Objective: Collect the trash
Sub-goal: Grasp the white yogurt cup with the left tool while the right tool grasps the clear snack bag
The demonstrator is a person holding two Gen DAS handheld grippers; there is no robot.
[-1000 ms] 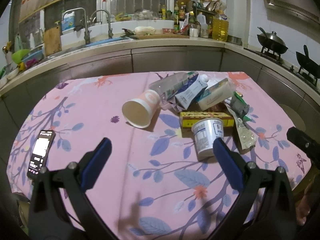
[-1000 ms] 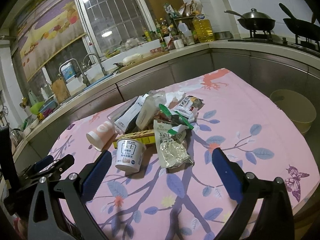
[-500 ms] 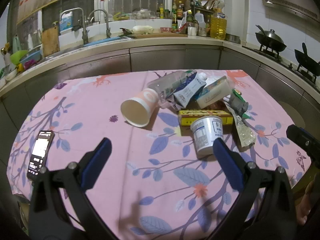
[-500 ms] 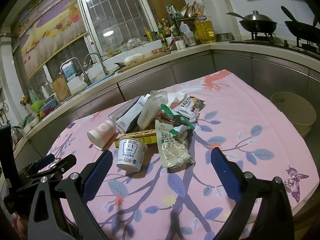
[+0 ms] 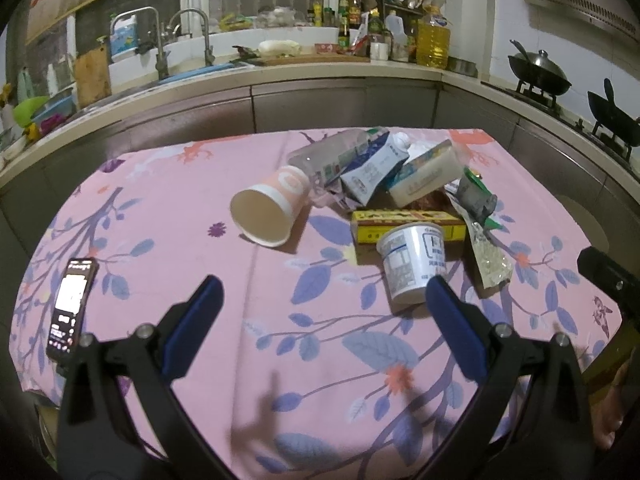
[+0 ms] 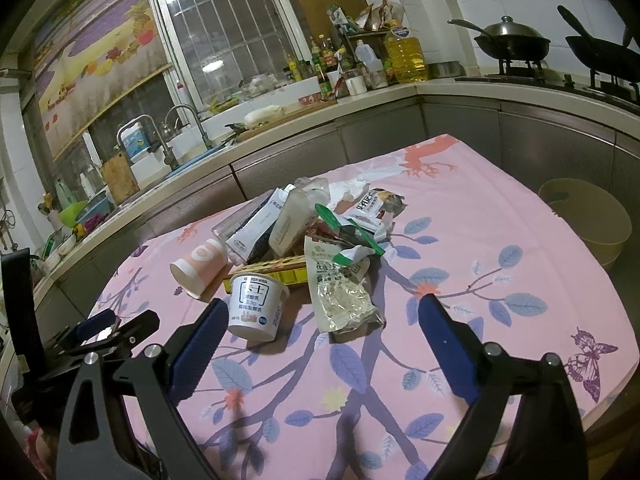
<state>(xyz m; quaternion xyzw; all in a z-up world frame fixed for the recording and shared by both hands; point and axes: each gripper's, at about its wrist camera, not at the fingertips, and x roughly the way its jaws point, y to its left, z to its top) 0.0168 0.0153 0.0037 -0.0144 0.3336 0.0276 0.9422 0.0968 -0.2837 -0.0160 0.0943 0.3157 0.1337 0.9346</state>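
Observation:
A pile of trash lies mid-table on the pink floral cloth (image 5: pixel 168 216): a tipped pink paper cup (image 5: pixel 270 210), a white yogurt tub (image 5: pixel 414 266), a yellow box (image 5: pixel 408 226), a clear plastic bottle (image 5: pixel 332 152), milk cartons (image 5: pixel 374 172) and a clear snack bag (image 5: pixel 490 258). The right wrist view shows the cup (image 6: pixel 200 266), the tub (image 6: pixel 256 306) and the bag (image 6: pixel 340 300). My left gripper (image 5: pixel 322 304) is open and empty, short of the pile. My right gripper (image 6: pixel 320 328) is open and empty, just before the tub and bag.
A phone (image 5: pixel 72 304) lies at the table's left edge. A beige bin (image 6: pixel 586 220) stands on the floor right of the table. Kitchen counter with sink (image 5: pixel 188 68) runs behind; woks (image 6: pixel 512 42) sit on the stove at right.
Both grippers have crept slightly forward toward the pile. The trash has not moved and both grippers stay open.

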